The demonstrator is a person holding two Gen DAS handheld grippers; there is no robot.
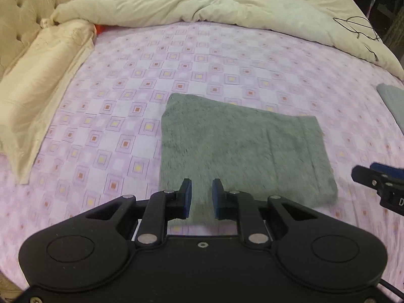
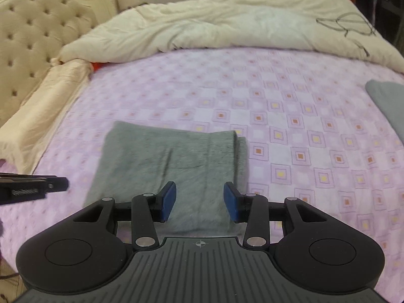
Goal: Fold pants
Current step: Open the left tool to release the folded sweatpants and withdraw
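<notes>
Left wrist view is filled at the bottom by the left gripper (image 1: 201, 198), whose two blue-padded fingers (image 1: 187, 197) are held slightly apart with nothing pinched between them; grey fabric is seen through the gap, but the pads are not pressed on it. The pants (image 1: 240, 149), a fuzzy grey-green garment, are laid flat on the bedsheet (image 1: 113, 116) in a folded, roughly rectangular shape, just ahead of the fingertips. The sheet is patterned with pink and white squares with small yellow and orange centres. At the right edge of this view the tip of the right gripper (image 1: 378, 179) is seen beside the pants. From the right wrist view, the right gripper (image 2: 199, 199) is shown with its blue pads (image 2: 168, 200) spread wider, over the near edge of the pants (image 2: 171, 161), and nothing is gripped. A second layer of the fold is visible along the right side of the garment. The left gripper (image 2: 50, 184) is seen at the left edge, beside the pants. A cream quilt (image 2: 227, 22) is bunched across the far side of the bed, a cream pillow (image 1: 43, 80) is laid at the left against a tufted headboard (image 2: 32, 38), and another piece of grey cloth (image 2: 388, 103) is seen at the right edge, well apart from the pants.
</notes>
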